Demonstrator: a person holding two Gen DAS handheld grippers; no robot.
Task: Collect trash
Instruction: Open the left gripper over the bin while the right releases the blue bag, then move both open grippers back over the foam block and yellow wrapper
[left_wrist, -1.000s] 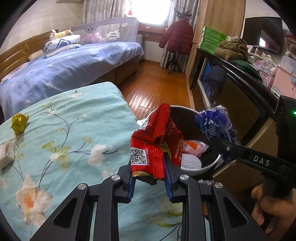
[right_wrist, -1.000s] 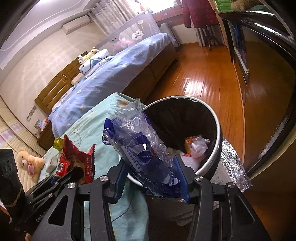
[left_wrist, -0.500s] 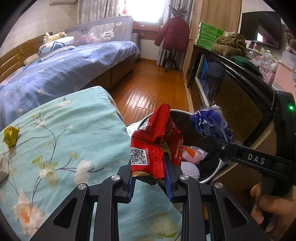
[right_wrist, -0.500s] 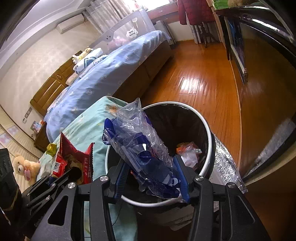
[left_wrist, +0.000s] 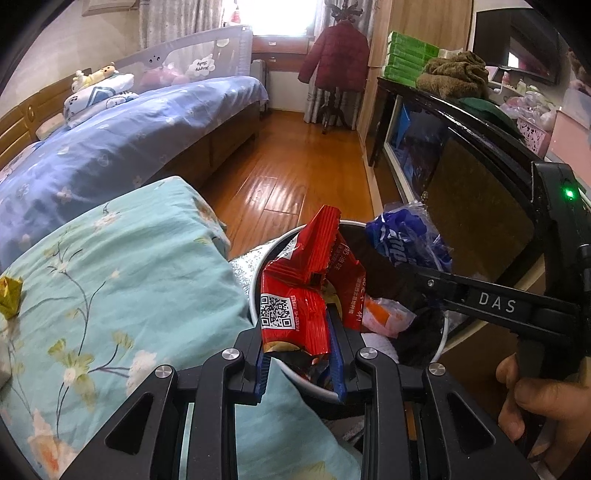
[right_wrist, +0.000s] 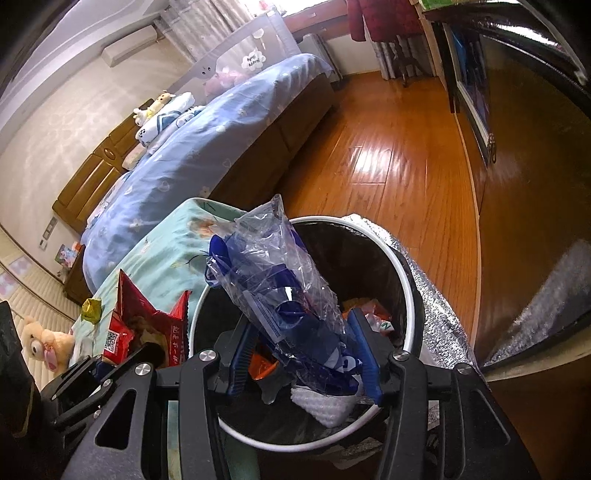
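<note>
Trash fills the bottom of a round, black-lined bin (right_wrist: 400, 275) with a white rim, standing on a wooden floor (left_wrist: 295, 177) beside a bed corner draped in a teal floral sheet (left_wrist: 122, 280). Behind it stretches a larger bed under a blue quilt (left_wrist: 122, 144). Over the bin's near edge, the left gripper (left_wrist: 301, 363) is clamped on a crumpled red snack wrapper (left_wrist: 306, 291) with a QR code, the wrapper standing upright between its blue pads. Just to its right, above the bin's opening, the right gripper (right_wrist: 304, 363) pinches a clear-and-blue plastic bag (right_wrist: 280, 291), which rises from between its fingers, tilted to the left. Orange and white scraps (left_wrist: 384, 314) lie inside the bin. A small yellow-green crumpled wrapper (left_wrist: 9, 297) sits on the teal sheet, well apart from both grippers.
</note>
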